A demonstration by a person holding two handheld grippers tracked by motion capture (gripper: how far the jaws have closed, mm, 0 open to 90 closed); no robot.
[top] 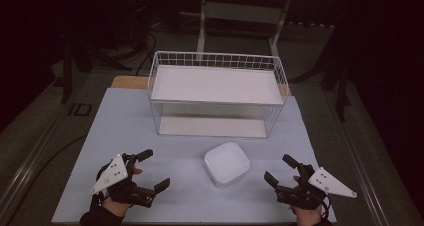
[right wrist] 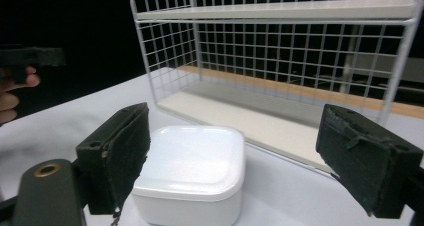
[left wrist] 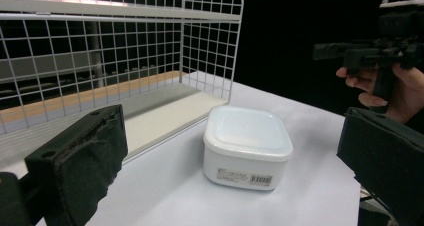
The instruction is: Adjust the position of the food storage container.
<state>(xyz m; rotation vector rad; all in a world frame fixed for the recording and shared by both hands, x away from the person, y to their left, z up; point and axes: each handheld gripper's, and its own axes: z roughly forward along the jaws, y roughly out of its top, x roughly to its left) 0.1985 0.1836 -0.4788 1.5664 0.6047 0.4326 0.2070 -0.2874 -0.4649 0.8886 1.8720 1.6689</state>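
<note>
On tabletop (top: pixel 125 131), between both grippers, in front of wire rack (top: pixel 218 93): white lidded container (top: pixel 226 163), upright, untouched. Left gripper (top: pixel 152 170) and right gripper (top: pixel 278 169): jaws apart, empty. Container likely light, rigid plastic, smooth (slippery?). Grip opposite side walls below lid rim.

Label print on white lidded container (left wrist: pixel 247 146) was too small to read. Wire shelf rack (right wrist: pixel 280 51) was cropped by top and right edges. Room beyond tabletop (top: pixel 125 131) was lost in darkness.
</note>
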